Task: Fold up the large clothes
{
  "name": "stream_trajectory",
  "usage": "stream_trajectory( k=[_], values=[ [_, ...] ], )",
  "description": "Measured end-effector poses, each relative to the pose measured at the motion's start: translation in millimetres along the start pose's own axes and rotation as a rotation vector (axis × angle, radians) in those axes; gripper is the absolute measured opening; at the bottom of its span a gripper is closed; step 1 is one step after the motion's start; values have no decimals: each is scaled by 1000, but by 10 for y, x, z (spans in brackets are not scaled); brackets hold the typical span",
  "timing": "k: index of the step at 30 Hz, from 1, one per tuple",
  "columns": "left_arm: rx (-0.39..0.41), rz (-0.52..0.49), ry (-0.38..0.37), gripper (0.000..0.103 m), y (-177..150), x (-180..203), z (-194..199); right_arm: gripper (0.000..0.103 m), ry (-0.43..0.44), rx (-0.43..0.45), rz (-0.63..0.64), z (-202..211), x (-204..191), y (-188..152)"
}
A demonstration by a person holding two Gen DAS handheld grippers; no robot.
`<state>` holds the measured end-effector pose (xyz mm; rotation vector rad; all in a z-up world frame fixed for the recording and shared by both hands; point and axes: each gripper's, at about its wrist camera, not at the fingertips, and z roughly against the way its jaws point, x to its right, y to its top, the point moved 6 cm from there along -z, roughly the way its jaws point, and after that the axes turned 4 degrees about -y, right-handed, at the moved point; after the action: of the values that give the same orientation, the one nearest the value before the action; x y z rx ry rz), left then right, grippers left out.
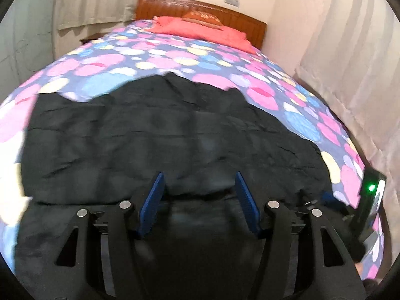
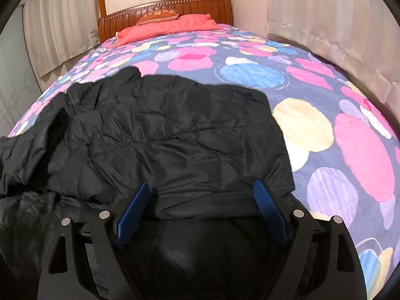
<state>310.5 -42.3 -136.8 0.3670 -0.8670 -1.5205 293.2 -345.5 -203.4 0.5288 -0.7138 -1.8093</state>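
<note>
Left and right wrist views, both grippers over a black quilted jacket [image 2: 155, 135] spread on a bed with a spotted cover [image 2: 337, 130]. The left gripper [image 1: 200, 187] has its blue fingers [image 1: 156, 187] spread, with nothing pinched; the jacket's near hem lies just beyond and between the tips. The right gripper [image 2: 202, 197] also stands with its fingers [image 2: 262, 195] spread wide, a fold of the hem lying between them without being pressed by either pad.

Judged step: taking hold of the near hem for a fold. A good grasp would catch all layers of the hem, each gripper near its own corner, so that the edge lifts straight.

Ahead of the fingers the jacket's far edge gives way to bare cover, leaving room to carry the hem forward. A pink pillow [image 2: 165, 26] lies well beyond. To the right of the right fingers the jacket's side edge is near; curtains [image 2: 337, 25] stand well apart.
</note>
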Motion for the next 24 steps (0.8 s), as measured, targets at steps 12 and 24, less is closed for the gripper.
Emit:
stream_trajectory(
  k=[12,24],
  values=[
    [60,182,287,59,-30,-1666,522,84,236,38,113,291,-1441,475],
    [57,209,272,60,90,-1922,426,17,290,-43,134,117,-1913,452]
  ],
)
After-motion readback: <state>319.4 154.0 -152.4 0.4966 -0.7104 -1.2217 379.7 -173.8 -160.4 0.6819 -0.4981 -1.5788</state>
